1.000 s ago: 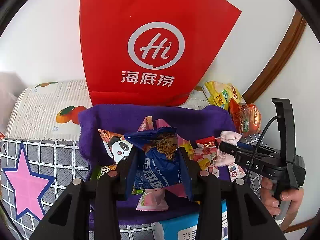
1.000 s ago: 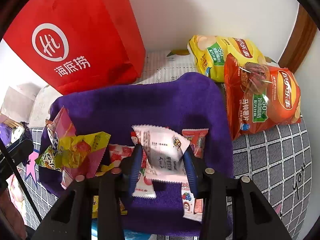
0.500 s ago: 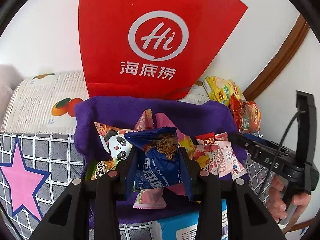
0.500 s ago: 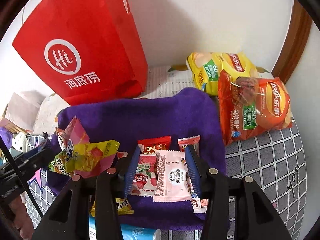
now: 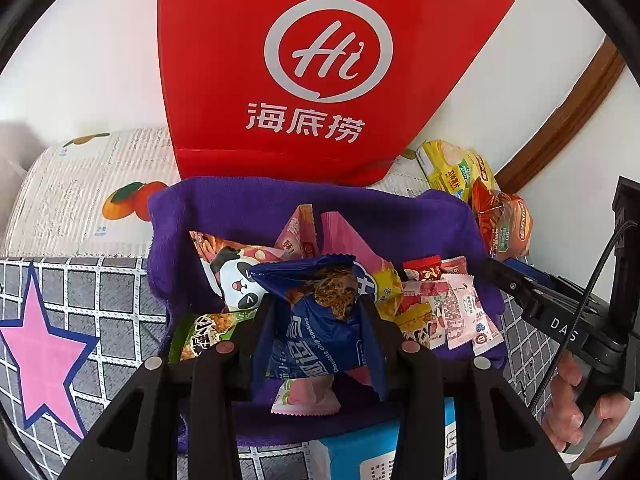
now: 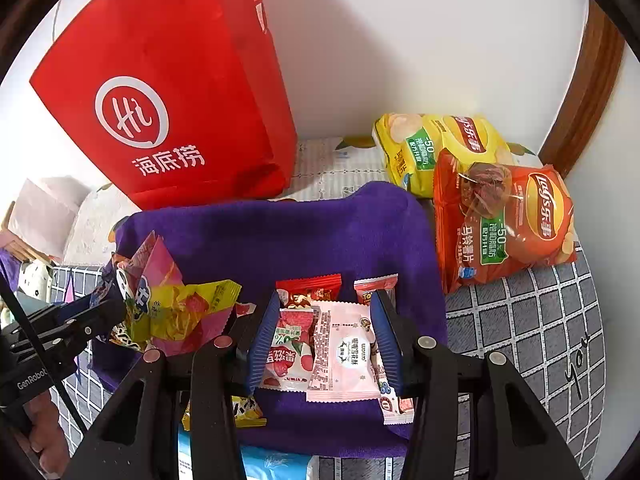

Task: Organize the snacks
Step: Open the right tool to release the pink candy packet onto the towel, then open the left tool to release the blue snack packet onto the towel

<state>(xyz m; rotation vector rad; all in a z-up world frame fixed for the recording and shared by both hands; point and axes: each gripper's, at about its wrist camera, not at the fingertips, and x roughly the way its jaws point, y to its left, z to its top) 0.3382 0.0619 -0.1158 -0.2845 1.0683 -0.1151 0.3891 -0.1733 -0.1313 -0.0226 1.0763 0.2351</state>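
Observation:
My left gripper [image 5: 316, 308] is shut on a blue chocolate-chip cookie packet [image 5: 320, 340], which it holds above a pile of snack packets on a purple cloth [image 5: 240, 208]. A panda packet [image 5: 236, 280] lies just left of the cookie packet. My right gripper [image 6: 328, 300] hangs open over the cloth [image 6: 300, 240]. Below its fingers a pale pink packet [image 6: 344, 352] lies flat beside a strawberry packet [image 6: 288, 352] and a small red one [image 6: 308, 288]. Neither blue pad touches them. The right gripper's tip [image 5: 492, 268] also shows at the cloth's right edge in the left wrist view.
A tall red paper bag [image 6: 180, 100] stands against the wall behind the cloth. A yellow chip bag [image 6: 432, 144] and an orange chip bag [image 6: 504, 220] lie at the right by a wooden frame. A light-blue box [image 5: 360, 452] sits at the cloth's near edge, on a checked cover.
The right gripper let go of the pale pink packet, which now lies flat on the cloth, and lifted slightly. The left gripper kept its hold on the blue packet.

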